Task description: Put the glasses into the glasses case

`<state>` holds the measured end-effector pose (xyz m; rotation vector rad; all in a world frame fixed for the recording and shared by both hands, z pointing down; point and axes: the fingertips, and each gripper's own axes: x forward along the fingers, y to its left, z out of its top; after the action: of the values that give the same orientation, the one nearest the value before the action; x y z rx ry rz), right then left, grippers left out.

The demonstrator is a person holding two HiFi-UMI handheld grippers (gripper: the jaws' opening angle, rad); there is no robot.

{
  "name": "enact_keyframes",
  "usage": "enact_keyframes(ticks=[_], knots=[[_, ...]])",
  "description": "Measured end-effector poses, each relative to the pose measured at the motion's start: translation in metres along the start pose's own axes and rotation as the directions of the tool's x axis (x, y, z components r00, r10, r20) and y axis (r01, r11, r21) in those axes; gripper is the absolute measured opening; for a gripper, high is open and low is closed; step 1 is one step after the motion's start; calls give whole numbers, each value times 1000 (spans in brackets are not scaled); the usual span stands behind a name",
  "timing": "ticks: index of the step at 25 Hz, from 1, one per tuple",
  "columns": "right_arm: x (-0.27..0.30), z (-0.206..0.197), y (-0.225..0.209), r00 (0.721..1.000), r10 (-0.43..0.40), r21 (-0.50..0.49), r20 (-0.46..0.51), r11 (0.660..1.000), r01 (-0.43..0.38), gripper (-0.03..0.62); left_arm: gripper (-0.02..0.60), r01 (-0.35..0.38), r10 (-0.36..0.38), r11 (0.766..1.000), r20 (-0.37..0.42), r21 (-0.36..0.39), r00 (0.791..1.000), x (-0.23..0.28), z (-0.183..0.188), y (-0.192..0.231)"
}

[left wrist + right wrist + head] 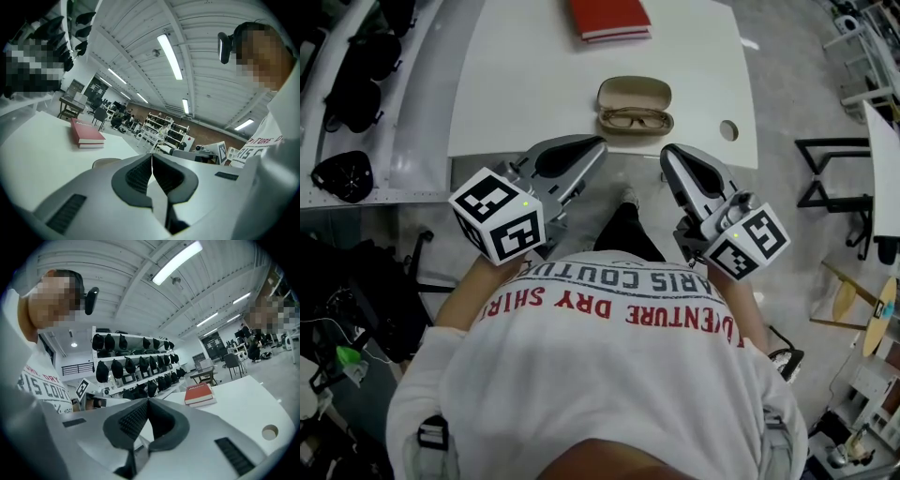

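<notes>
Crosswise, glasses (636, 119) lie in case (635, 94).

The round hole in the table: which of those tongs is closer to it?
Right. The right tongs sit just short of the table edge, left of the hole; the left tongs sit farther left, past the open glasses case.

Glasses case (105, 162) mostly behind left tool (151, 157) in left gripper view.
</notes>
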<state>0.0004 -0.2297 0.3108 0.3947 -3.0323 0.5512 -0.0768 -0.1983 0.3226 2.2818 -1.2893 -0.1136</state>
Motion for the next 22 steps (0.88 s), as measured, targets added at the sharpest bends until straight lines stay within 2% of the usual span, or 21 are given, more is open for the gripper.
enact_keyframes(ticks=[14,22], knots=[[1,-2,5,1000,-27,-26,-16,999,27,23,29,17,-17,1000,-29,-6,999,2,-6,1],[-8,3,-8,999,-47,-23,-18,999,47,23,29,25,-25,1000,-38,-12,999,17,-7,1]])
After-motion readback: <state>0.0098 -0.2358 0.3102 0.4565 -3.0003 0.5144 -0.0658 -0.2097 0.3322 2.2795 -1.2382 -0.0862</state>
